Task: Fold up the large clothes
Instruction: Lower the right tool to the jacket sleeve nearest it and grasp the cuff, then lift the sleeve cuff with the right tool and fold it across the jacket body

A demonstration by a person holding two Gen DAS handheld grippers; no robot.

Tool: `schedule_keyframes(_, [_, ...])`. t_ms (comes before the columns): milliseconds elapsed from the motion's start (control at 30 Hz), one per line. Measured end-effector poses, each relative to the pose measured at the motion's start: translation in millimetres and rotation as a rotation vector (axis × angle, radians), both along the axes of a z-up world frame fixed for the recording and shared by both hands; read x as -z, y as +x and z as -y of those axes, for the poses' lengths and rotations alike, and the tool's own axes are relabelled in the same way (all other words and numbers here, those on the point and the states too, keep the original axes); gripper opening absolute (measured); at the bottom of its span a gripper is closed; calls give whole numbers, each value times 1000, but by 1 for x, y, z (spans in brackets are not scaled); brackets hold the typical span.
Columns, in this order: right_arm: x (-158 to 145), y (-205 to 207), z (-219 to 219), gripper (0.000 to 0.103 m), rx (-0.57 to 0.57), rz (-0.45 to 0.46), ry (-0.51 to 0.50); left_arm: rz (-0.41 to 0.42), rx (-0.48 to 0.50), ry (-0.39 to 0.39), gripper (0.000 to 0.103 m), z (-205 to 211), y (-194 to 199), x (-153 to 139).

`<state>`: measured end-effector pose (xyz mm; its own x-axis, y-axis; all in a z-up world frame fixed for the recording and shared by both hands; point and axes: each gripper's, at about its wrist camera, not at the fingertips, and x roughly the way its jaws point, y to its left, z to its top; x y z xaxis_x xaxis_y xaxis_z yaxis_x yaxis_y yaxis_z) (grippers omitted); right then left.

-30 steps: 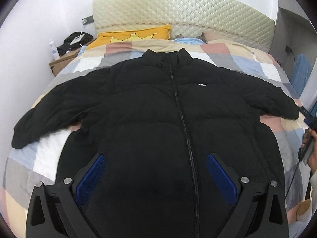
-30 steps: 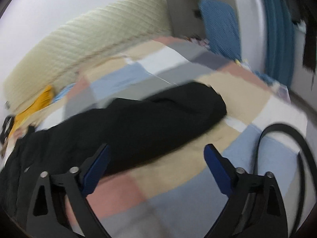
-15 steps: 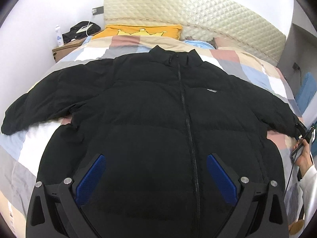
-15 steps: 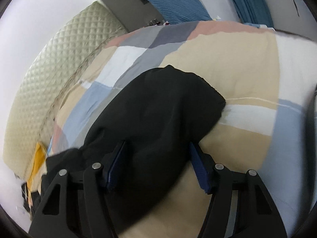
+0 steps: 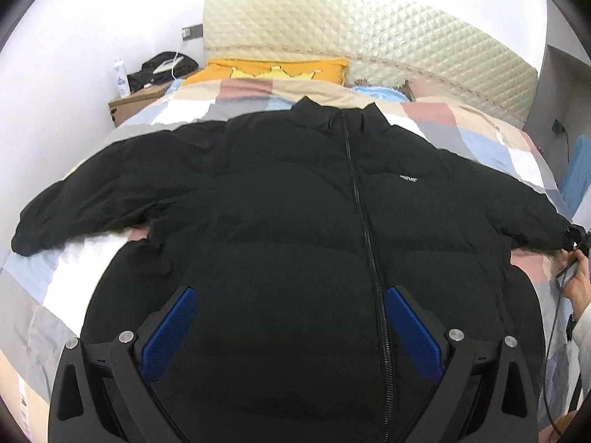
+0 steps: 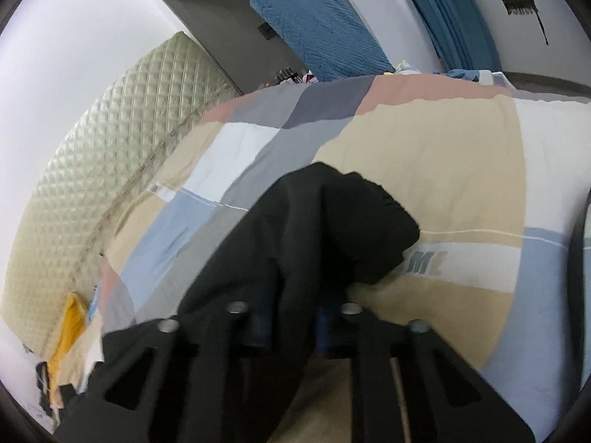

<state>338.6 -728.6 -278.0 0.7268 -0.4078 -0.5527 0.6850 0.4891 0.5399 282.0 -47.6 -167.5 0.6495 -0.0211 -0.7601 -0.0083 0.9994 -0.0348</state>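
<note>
Jacket [image 5: 295, 229] is lying flat, front up, on the bed [image 5: 51, 288], sleeves running out to either side. Your right gripper [image 6: 291, 328] is pinching the right cuff [image 6: 332, 229], fingers pressed onto the fabric, at the jacket's far right end. Your left gripper [image 5: 291, 328] is hovering over the hem with fingers spread, holding nothing, so the right sleeve is likely folding leftward across the chest.

Black puffer jacket [image 5: 295, 221], zipped, spread flat, front up.

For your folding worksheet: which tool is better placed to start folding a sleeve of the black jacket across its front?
Right. The right tool is shut on the sleeve cuff, while the left tool hovers open over the jacket hem.
</note>
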Motion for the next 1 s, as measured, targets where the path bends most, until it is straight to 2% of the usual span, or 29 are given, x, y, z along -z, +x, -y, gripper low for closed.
schedule_keyframes(233, [-47,-14,0,4,-18,-37,-109,1,-16,-30,103,-10,-4,-1])
schedule_keyframes(433, [-90,-27,-14,1,-29,0,-149,38,-26,-4,103,-21,-19,-9])
schedule_keyframes(567, [-130,-32,-32,1,-60,29,-190,72,-22,-1,103,-27,-28,-17])
schedule_keyframes(667, [-168,-31,-53,1,-106,43,-251,89,-30,-17,103,-34,-34,-23])
schedule_keyframes(767, [-208,-29,-82,1,-164,43,-330,91,1,-45,103,-39,-38,-30])
schedule_keyframes(833, [-237,-24,-109,1,-208,33,-412,106,5,-40,103,-43,-44,-35])
schedule_keyframes(1000, [-290,-17,-174,1,-278,50,-494,139,-15,-55,103,-57,-56,-44])
